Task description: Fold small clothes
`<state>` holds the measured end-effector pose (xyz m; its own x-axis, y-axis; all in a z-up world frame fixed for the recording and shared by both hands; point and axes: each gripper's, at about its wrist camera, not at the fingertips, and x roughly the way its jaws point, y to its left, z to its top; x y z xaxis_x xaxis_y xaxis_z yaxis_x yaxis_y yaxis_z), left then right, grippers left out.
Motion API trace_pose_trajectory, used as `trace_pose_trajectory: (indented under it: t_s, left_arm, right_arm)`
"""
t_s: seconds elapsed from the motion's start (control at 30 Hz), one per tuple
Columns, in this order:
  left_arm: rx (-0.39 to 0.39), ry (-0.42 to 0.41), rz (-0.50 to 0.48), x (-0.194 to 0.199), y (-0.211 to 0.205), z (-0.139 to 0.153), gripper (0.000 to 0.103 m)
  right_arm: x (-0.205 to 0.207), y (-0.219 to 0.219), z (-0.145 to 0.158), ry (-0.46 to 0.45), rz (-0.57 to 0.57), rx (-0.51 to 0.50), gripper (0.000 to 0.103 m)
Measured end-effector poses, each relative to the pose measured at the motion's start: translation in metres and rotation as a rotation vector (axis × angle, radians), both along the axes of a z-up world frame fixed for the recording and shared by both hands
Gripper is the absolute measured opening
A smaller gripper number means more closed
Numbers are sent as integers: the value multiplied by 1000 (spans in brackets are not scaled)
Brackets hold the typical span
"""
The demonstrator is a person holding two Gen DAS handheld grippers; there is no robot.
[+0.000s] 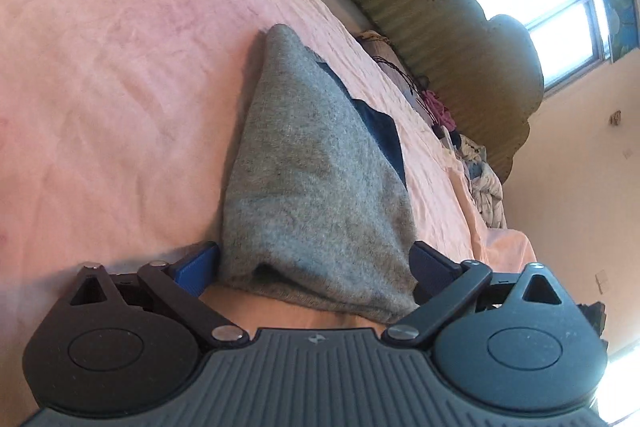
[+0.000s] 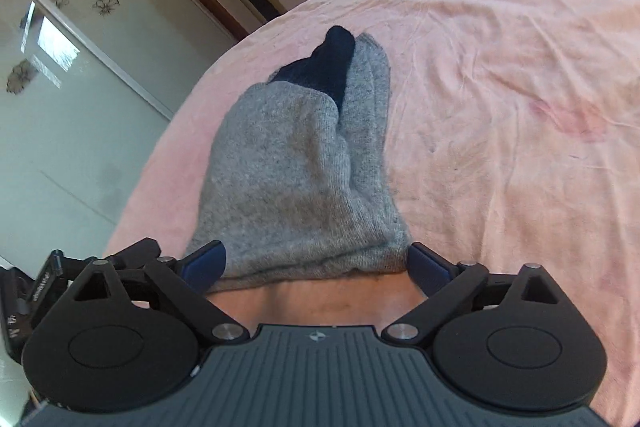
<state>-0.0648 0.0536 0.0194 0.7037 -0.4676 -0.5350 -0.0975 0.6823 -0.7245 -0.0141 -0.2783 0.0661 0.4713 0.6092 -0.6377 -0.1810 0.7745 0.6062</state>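
On the pink bed, both grippers at a grey knit garment, mid-fold.

The grey garment (image 1: 316, 167) lies on the bed (image 1: 120, 67) near its edge, a dark blue part (image 2: 328, 67) showing at its far end. The left gripper (image 1: 316, 263) and right gripper (image 2: 316, 263) each have their jaws apart, set either side of a near end of the cloth, not clamped. The fold seems under way; next, both likely need to close on the hem and carry it over evenly.
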Motion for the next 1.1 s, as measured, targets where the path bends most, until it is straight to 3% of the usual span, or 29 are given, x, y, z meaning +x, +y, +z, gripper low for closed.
trace_pose_trajectory:
  t_s: [0.03,0.07,0.1,0.17,0.27,0.37,0.47,0.53,0.57,0.6,0.63,0.67,0.7,0.73,0.8,0.93,1.0,1.1]
  left_arm:
    - [23,24,-16,8,-3,-2,63]
    - [52,65,-27,15,-5,-6,30]
    - [64,73,-19,18,-5,-9,24]
    - [49,81,-16,22,-1,-10,18]
    - [119,42,-25,16,0,2,10]
    - [226,6,-63,11,2,16,10]
    - [251,46,-65,15,9,4,11]
    - [214,42,-115,15,10,6,13]
    - [187,39,-143,14,11,9,21]
    - [136,26,-179,10,16,12,37]
    - [82,-1,-207,6,24,15,49]
    - [34,-34,-212,1,33,19,80]
    - [8,-68,-181,0,42,24,99]
    - [-12,-111,-140,-1,50,29,100]
    - [-41,-156,-74,15,63,37,100]
    - [-62,-76,-32,80,67,19,100]
    - [-54,-10,-70,114,57,5,100]
    - [24,24,-121,154,37,-6,99]
  right_arm:
    - [5,3,-2,7,7,-1,89]
    - [9,6,-4,19,17,4,76]
    - [13,8,-7,37,28,13,68]
    - [17,9,-12,66,38,33,33]
    - [13,12,-14,65,55,41,29]
    - [2,16,-10,64,83,56,26]
    - [-6,23,-15,82,123,34,22]
    - [-7,20,-20,82,128,48,16]
    - [-5,15,-20,99,124,79,24]
    - [-4,7,-17,107,118,108,31]
    - [-3,0,-11,92,109,125,53]
    - [-2,-10,-2,55,89,139,78]
    - [0,-19,7,16,68,150,87]
    - [5,-28,14,-13,52,167,96]
    - [26,-42,23,-34,22,202,96]
    - [88,-38,12,17,1,200,94]
    - [120,-23,-3,57,10,174,91]
    - [148,1,-17,78,35,128,90]
